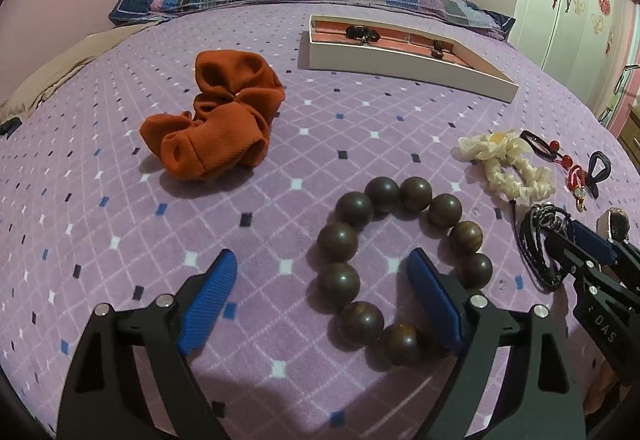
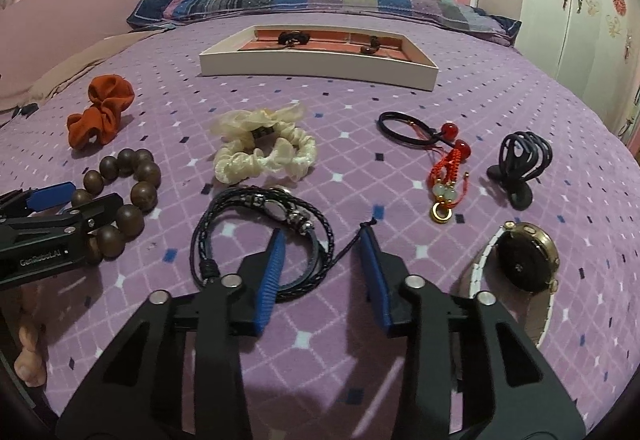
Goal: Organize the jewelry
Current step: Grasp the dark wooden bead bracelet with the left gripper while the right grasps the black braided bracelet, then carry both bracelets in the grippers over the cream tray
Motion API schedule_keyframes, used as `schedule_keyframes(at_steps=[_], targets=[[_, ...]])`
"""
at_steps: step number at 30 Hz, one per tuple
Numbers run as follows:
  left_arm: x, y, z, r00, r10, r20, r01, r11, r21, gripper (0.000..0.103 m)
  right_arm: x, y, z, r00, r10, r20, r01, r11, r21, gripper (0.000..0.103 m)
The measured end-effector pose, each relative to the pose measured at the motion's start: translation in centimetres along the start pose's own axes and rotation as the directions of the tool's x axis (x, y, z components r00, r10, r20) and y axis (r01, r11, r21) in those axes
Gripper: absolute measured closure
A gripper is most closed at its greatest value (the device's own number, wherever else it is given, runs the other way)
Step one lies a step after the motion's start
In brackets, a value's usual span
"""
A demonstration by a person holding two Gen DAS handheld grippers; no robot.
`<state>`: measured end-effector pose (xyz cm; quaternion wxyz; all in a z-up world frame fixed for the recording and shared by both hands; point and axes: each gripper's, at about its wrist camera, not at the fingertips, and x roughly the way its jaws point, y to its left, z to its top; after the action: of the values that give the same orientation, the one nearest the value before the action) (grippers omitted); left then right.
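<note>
Through the left wrist view, we see our left gripper [image 1: 320, 280] spread wide, one pad inside the bead bracelet [image 1: 400, 264]. At one o'clock the white tray [image 1: 400, 62] holds two small dark pieces.

From the right wrist view, our right gripper [image 2: 322, 264] stands narrowed, straddling the braided bracelet [image 2: 260, 236], pads not pressing. Its loop stretches from eight o'clock to two.

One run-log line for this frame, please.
left gripper: open, astride brown wooden bead bracelet | right gripper: open around black braided cord bracelet, not clamped | white tray: far
</note>
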<state>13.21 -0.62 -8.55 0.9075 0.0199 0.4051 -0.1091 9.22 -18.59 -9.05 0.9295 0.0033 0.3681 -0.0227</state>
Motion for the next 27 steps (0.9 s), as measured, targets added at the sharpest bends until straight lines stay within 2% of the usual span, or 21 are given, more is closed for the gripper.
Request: schedule_keyframes(at_steps=[7, 10, 16, 19, 23, 25, 27], targets=[[-0.4, 0.7, -0.1, 1.0, -0.005, 0.006, 0.006, 1.0, -0.017, 0.028, 0.0, -0.1, 0.0, 1.0, 0.028, 0.001, -0.028, 1.0, 0.013, 0.079], [-0.7, 1.0, -0.2, 1.0, -0.005, 0.011, 0.006, 1.0, -0.026, 0.036, 0.0, -0.4, 0.0, 0.999, 0.044, 0.004, -0.044, 0.999, 0.028, 0.085], [-1.1, 1.9, -0.2, 0.999, -0.028, 0.018, 0.029, 0.999, -0.042, 0.046, -0.3, -0.8, 0.0, 0.998, 0.067, 0.019, -0.068, 0.996, 0.053, 0.09], [-1.2, 1.8, -0.1, 0.999, -0.042, 0.021, 0.043, 0.999, -0.03, 0.061, -0.5, -1.0, 0.1, 0.997, 0.073, 0.029, -0.075, 0.995, 0.062, 0.091], [-1.2, 1.5, 0.1, 0.998, -0.06, 0.019, 0.06, 0.998, -0.015, 0.075, -0.7, -1.0, 0.3, 0.996, 0.076, 0.044, -0.078, 0.995, 0.057, 0.091], [-1.2, 1.3, 0.3, 0.997, -0.069, 0.017, 0.07, 0.998, -0.008, 0.08, -1.1, -0.9, 0.5, 0.996, 0.074, 0.058, -0.077, 0.996, 0.049, 0.091], [-1.3, 1.1, 0.4, 0.998, -0.067, 0.02, 0.067, 0.998, -0.003, 0.081, -1.3, -0.9, 0.7, 0.995, 0.072, 0.072, -0.075, 0.997, 0.036, 0.091]])
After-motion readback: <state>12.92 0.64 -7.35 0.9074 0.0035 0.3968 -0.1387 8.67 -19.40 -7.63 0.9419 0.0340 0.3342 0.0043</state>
